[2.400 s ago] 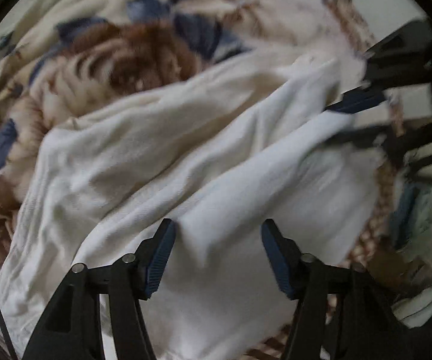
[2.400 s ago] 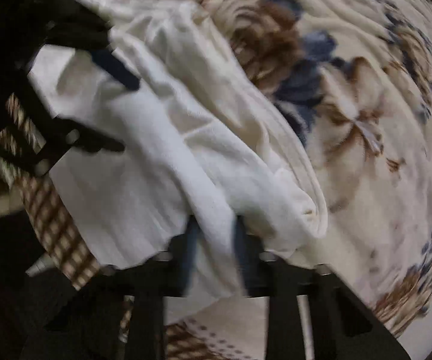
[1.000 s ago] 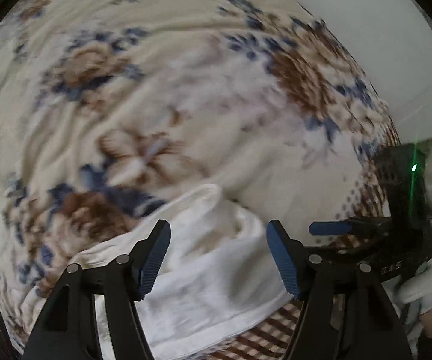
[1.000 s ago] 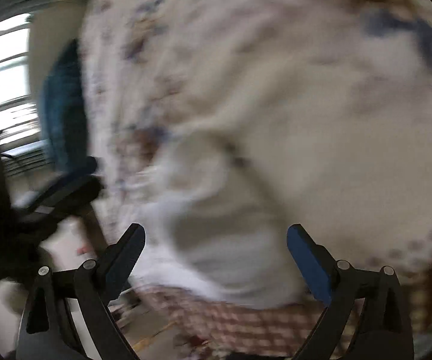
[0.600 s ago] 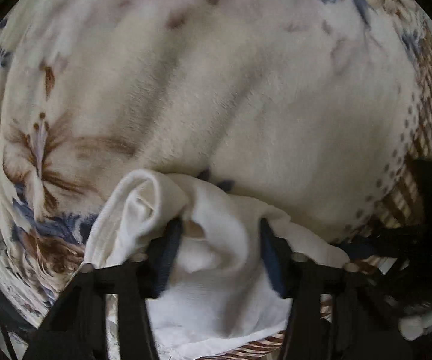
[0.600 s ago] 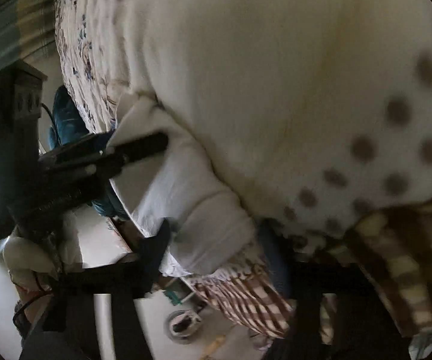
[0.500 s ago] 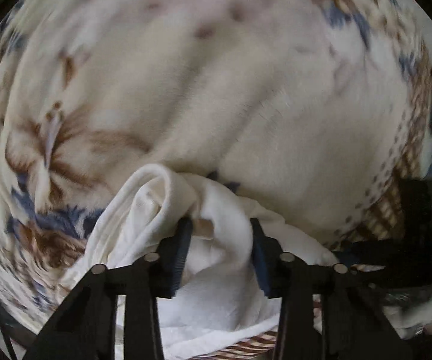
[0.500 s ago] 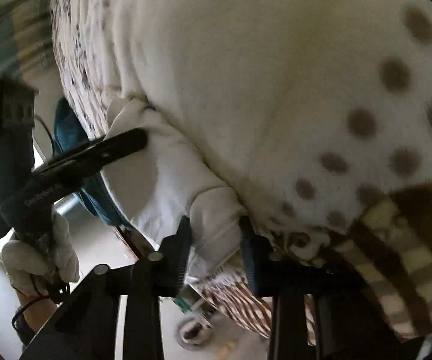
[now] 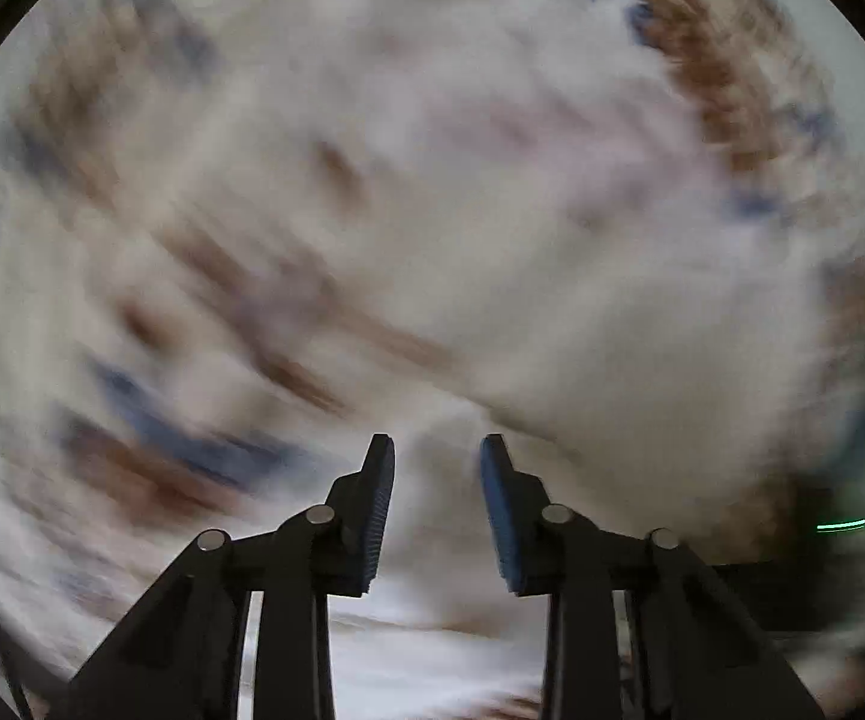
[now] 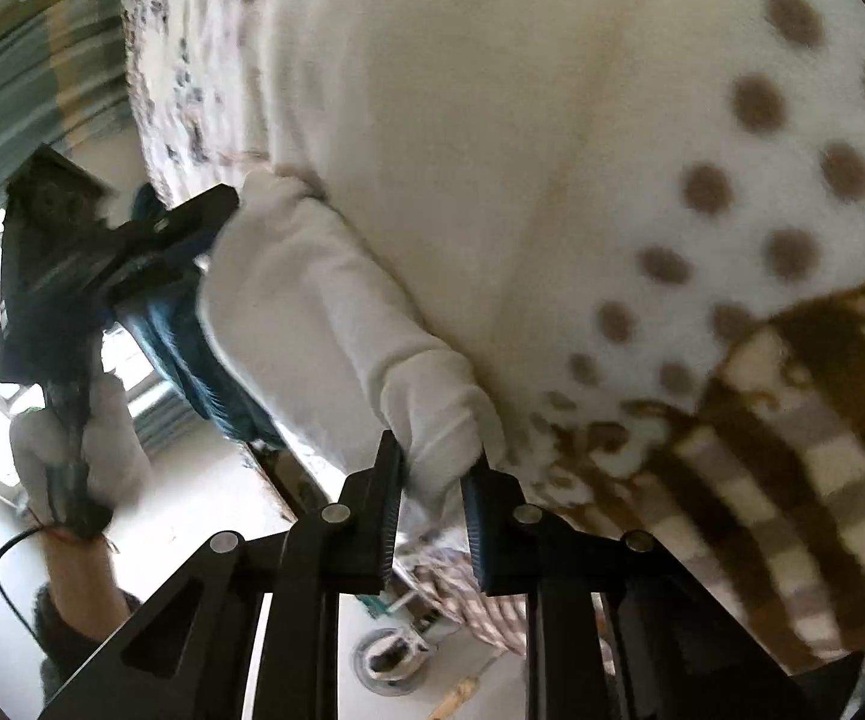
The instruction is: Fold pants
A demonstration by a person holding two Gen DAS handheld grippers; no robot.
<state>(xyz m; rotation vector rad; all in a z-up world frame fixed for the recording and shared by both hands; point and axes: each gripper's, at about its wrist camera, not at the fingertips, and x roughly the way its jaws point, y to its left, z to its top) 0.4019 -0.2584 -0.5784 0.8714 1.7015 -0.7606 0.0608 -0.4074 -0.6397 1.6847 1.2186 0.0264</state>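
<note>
The white pants (image 10: 312, 312) hang as a stretched band along the edge of the bed in the right wrist view. My right gripper (image 10: 432, 468) is shut on one end of the pants. My left gripper (image 10: 204, 228) shows at the far left of that view, closed on the other end. The left wrist view is heavily blurred; my left gripper (image 9: 437, 480) has its jaws narrowed on pale cloth (image 9: 432, 516) between the pads.
A cream blanket (image 10: 552, 120) with brown dots and a brown checked border (image 10: 792, 480) covers the bed; its floral pattern (image 9: 312, 240) fills the left wrist view. Below the bed edge is a pale floor (image 10: 192, 540) with a small round dish (image 10: 390, 660). A window is at the left.
Both grippers closed on the ends of the pants and lifted them at the bed edge. The left wrist view has swung fast and is blurred now.
</note>
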